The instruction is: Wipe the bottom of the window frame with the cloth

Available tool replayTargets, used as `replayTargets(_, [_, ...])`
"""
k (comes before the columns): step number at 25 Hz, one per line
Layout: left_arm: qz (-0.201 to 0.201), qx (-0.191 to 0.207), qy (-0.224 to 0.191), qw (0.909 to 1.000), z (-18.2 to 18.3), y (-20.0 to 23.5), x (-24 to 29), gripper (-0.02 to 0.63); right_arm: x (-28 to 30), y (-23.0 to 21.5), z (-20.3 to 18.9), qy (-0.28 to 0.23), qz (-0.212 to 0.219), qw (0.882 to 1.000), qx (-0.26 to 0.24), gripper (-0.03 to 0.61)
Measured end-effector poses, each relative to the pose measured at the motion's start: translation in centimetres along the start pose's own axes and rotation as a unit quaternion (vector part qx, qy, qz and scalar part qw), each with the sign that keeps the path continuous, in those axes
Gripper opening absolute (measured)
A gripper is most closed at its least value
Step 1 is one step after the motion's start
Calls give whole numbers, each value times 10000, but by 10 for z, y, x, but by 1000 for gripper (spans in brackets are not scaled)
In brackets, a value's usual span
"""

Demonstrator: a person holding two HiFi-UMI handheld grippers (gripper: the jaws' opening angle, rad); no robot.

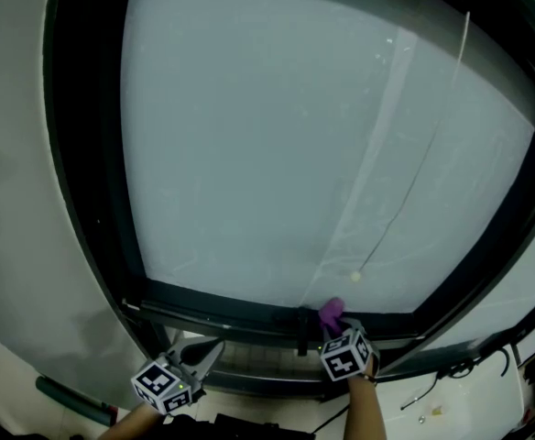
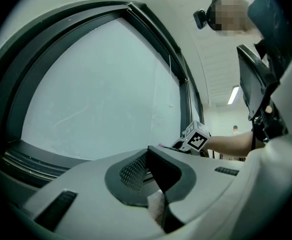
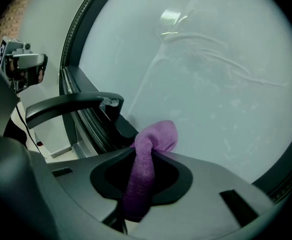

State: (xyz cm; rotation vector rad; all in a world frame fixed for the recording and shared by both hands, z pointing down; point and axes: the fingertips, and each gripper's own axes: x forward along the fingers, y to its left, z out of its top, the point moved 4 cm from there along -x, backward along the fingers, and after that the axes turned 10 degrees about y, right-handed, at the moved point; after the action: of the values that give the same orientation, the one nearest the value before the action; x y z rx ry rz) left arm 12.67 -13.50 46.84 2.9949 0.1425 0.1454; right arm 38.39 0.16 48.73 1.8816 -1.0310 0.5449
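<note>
A dark frame surrounds the frosted window, and its bottom rail (image 1: 231, 302) runs across the lower head view. My right gripper (image 1: 336, 328) is shut on a purple cloth (image 1: 332, 312), whose bunched end touches the glass just above the rail. In the right gripper view the cloth (image 3: 153, 139) sticks out between the jaws of the right gripper (image 3: 146, 151) against the pane. My left gripper (image 1: 205, 354) hovers below the rail to the left, apart from it. Its jaws meet at the left gripper (image 2: 148, 151) tip with nothing between them. The right gripper (image 2: 183, 144) also shows there.
A black window handle (image 1: 302, 330) stands on the rail just left of the cloth, large in the right gripper view as the handle (image 3: 71, 104). A blind cord with a bead (image 1: 354, 276) hangs over the glass. Cables (image 1: 460, 369) lie on the white ledge at the lower right.
</note>
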Motion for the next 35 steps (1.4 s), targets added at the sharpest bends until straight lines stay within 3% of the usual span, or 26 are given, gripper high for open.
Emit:
replayTargets(5, [219, -62, -53, 9997, -2, -2, -5, 5, -3, 4, 6, -156, 163, 9997, -4, 89])
replayTargets(17, [765, -344, -153, 9964, -8, -35, -12, 5, -21, 14, 28, -725, 409, 9948, -594, 89])
replayTargets(23, [1103, -304, -159, 9933, -16, -46, -26, 5, -24, 23, 32, -944, 606, 9908, -762, 89])
replayTargets(32, [1607, -455, 10, 9860, -34, -57, -54, 5, -19, 26, 32, -1235, 918, 9868, -514, 89])
replayTargets(35, [1587, -444, 58, 9863, -39, -58, -55, 5, -23, 30, 29, -1390, 1019, 9844, -349, 89])
